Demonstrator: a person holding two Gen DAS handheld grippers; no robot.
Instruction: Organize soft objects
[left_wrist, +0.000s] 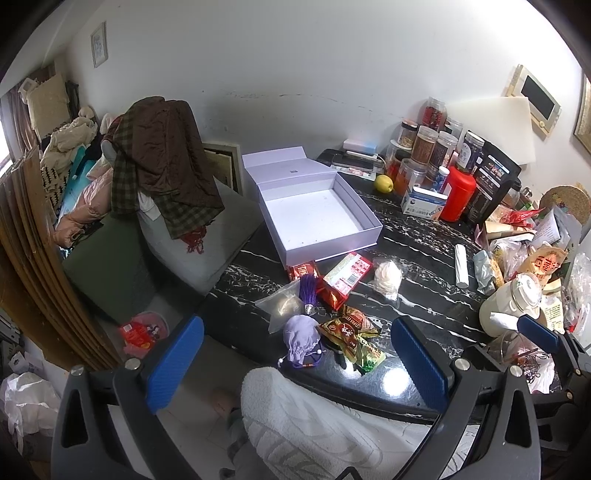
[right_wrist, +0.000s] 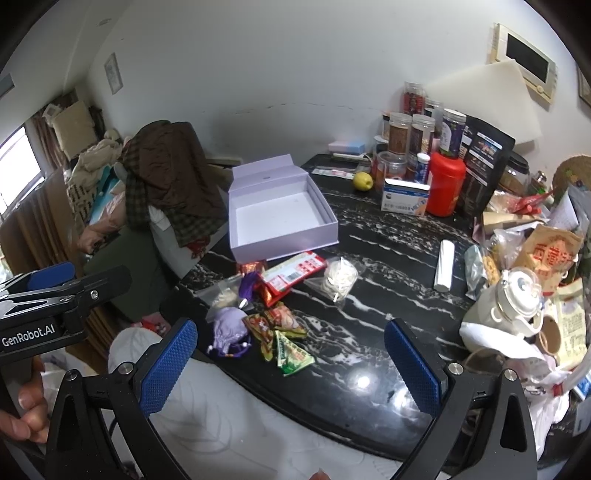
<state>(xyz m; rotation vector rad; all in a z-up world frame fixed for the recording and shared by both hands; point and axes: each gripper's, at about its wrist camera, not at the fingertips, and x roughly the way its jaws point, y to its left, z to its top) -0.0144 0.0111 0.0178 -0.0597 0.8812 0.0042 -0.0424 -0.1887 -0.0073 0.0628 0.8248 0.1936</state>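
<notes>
A black marble table (left_wrist: 424, 236) with white veins fills the middle and right of both views. At its far left corner, upper centre of each frame, sits an open white box (left_wrist: 317, 214) with its lid standing up behind it; the inside is bare. Left of the table, in the upper left of the frames, a brown and checked blanket (left_wrist: 162, 158) hangs over a pile of bedding. Jars (left_wrist: 424, 144), a red canister (left_wrist: 458, 192) and a yellow apple (left_wrist: 383, 183) stand along the wall at upper right, and a white teapot (right_wrist: 513, 302) sits among bags at the right edge.

The soft things lie in a loose cluster in front of the box, centre of the frames. Farthest back is a red and white packet (left_wrist: 347, 275), with a clear bag of white pieces (left_wrist: 388, 277) just to its right. A purple tassel (left_wrist: 308, 290) lies beside another clear bag (left_wrist: 282, 306). Nearest the table's front edge are a lilac drawstring pouch (left_wrist: 301, 338) and, touching its right side, a heap of green and red snack packets (left_wrist: 351, 336).

The left gripper (left_wrist: 295, 358) hangs over the front edge, its blue-padded fingers (left_wrist: 177, 358) spread wide with nothing between them. The right gripper (right_wrist: 291, 365), at the bottom of its own view, is likewise spread wide and holds nothing; the pouch lies just inside its left finger.
</notes>
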